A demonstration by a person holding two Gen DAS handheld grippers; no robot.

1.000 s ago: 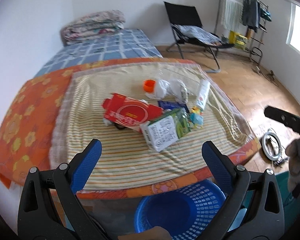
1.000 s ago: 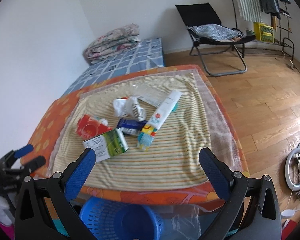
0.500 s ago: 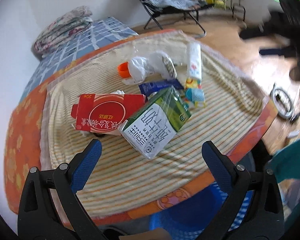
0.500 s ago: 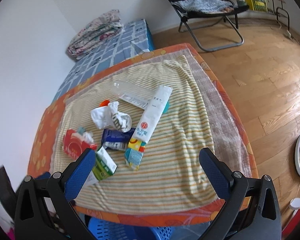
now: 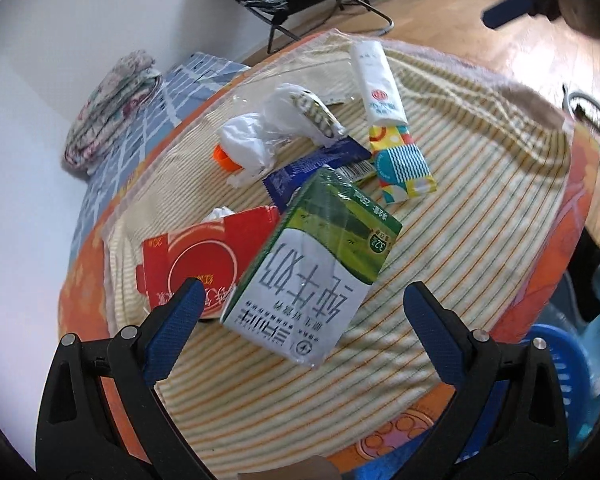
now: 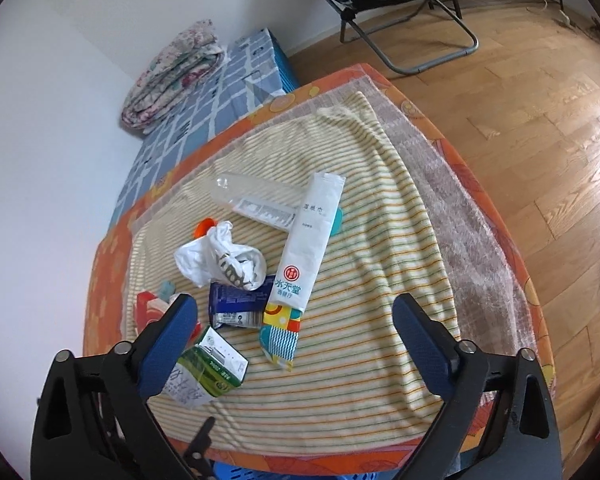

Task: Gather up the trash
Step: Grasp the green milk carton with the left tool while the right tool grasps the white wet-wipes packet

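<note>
The green-and-white milk carton (image 5: 314,276) is seen lying on the striped cloth (image 5: 480,216) between the spread, empty jaws of the left gripper (image 5: 304,320), touched by neither pad, with the red box (image 5: 204,264) just to its left and the blue wrapper (image 5: 312,168), white wet-wipe pack (image 5: 380,84) and crumpled white bag (image 5: 268,136) farther off. The right gripper (image 6: 296,326) is held above the near cloth with its jaws closing on nothing, the carton (image 6: 212,372) lying at its left finger. Compared with a second ago, the carton is found much nearer and larger in the left view, and the blue basket (image 5: 556,364) is shifted to the near right.
</note>
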